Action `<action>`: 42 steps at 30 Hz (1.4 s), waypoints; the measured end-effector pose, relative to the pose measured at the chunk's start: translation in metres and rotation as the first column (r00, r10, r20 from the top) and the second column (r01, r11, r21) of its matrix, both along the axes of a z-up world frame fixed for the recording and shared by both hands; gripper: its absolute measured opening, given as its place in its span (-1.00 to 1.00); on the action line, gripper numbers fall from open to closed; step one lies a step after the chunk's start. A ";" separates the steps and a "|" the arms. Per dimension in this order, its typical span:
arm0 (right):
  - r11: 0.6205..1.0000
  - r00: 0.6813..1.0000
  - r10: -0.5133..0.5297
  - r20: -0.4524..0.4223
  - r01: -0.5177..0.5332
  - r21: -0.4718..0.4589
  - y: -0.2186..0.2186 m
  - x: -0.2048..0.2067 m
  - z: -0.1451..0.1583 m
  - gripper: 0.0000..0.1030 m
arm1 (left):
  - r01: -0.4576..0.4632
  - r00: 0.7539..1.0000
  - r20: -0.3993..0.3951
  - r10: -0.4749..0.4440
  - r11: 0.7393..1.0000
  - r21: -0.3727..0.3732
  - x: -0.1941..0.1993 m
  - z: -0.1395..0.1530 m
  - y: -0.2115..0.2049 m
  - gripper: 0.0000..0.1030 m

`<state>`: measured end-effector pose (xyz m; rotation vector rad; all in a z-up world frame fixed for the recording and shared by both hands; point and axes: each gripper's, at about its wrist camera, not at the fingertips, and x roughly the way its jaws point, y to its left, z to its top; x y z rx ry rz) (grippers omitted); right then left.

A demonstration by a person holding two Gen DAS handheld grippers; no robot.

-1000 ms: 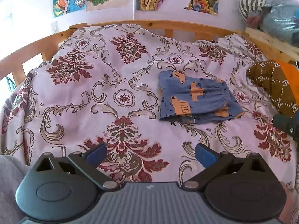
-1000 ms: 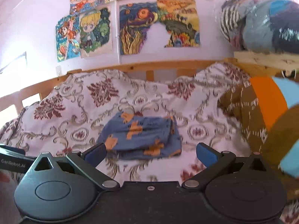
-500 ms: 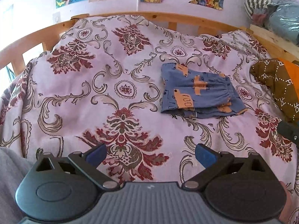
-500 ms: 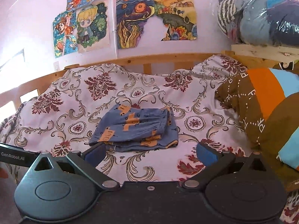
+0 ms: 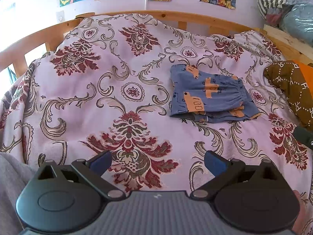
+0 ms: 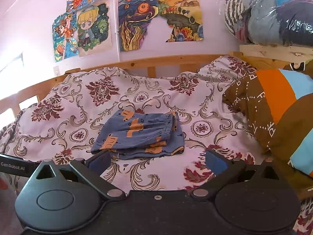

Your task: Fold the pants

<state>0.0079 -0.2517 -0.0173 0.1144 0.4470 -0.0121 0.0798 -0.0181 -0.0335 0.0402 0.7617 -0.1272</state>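
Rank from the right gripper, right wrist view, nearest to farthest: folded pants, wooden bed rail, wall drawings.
From the right gripper:
1. folded pants, just ahead on the bedspread, slightly left of centre.
2. wooden bed rail, behind the bedspread's far edge.
3. wall drawings, on the wall above the rail.

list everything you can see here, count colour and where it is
pants: one, blue with orange print, folded, lying on the bedspread right of centre
bedspread: one, pale pink with dark red floral pattern, covering the bed
bed rail: one, light wood, along the far edge of the bed
pillow: one, brown, orange and light blue, at the right side of the bed
drawings: several, multicoloured, on the wall above the rail
bagged bedding: one bundle, blue and striped, on a shelf at upper right
left gripper: one, black with blue pads, open, empty
right gripper: one, same colours, open, empty
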 end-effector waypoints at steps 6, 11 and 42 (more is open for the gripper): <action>1.000 1.000 0.000 -0.001 0.000 -0.001 0.000 0.000 0.000 0.99 | 0.004 1.000 0.001 -0.004 1.000 0.005 0.000 0.000 -0.001 0.99; 1.000 1.000 -0.002 -0.001 0.002 -0.002 0.000 0.000 0.000 0.99 | 0.006 1.000 0.003 -0.006 1.000 0.011 0.000 0.000 -0.002 0.99; 1.000 1.000 -0.004 -0.004 0.004 -0.002 -0.002 0.000 -0.001 0.99 | 0.034 0.999 -0.009 -0.034 0.999 0.026 0.002 -0.001 0.000 0.99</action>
